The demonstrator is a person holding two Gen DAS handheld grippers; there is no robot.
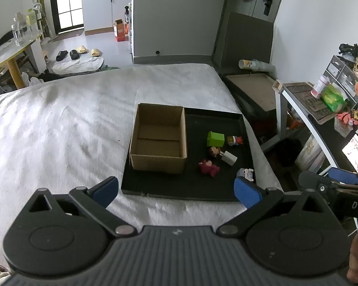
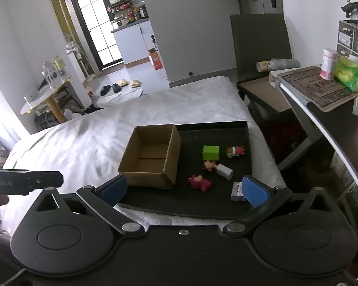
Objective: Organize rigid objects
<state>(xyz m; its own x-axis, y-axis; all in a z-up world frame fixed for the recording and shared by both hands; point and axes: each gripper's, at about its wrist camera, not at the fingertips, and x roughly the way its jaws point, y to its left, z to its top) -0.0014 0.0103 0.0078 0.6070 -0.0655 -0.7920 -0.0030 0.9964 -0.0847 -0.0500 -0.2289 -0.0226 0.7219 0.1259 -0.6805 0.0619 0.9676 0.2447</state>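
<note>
A black tray (image 1: 174, 188) (image 2: 202, 207) lies on the white bed. An open, empty cardboard box (image 1: 158, 138) (image 2: 150, 156) stands on the tray's left half. On the right half lie a green block (image 1: 216, 138) (image 2: 211, 152), a white charger (image 1: 229, 157) (image 2: 224, 171), a small brown-haired figure (image 1: 213, 151) (image 2: 208, 165), a red-and-yellow toy (image 1: 235, 140) (image 2: 235, 152), a dark pink figure (image 1: 208, 167) (image 2: 200, 182) and a pale lilac toy (image 1: 244, 174) (image 2: 236, 191). My left gripper (image 1: 176, 190) is open and empty, before the tray's near edge. My right gripper (image 2: 183, 189) is open and empty, above the tray's near edge.
The white bed (image 1: 66, 128) spreads left and beyond the tray. A desk (image 2: 322, 90) with a bottle and green pack stands right of the bed. A dark chair (image 2: 260, 45) and a low box stand at the far right corner. The other gripper (image 1: 334, 183) shows at the right edge.
</note>
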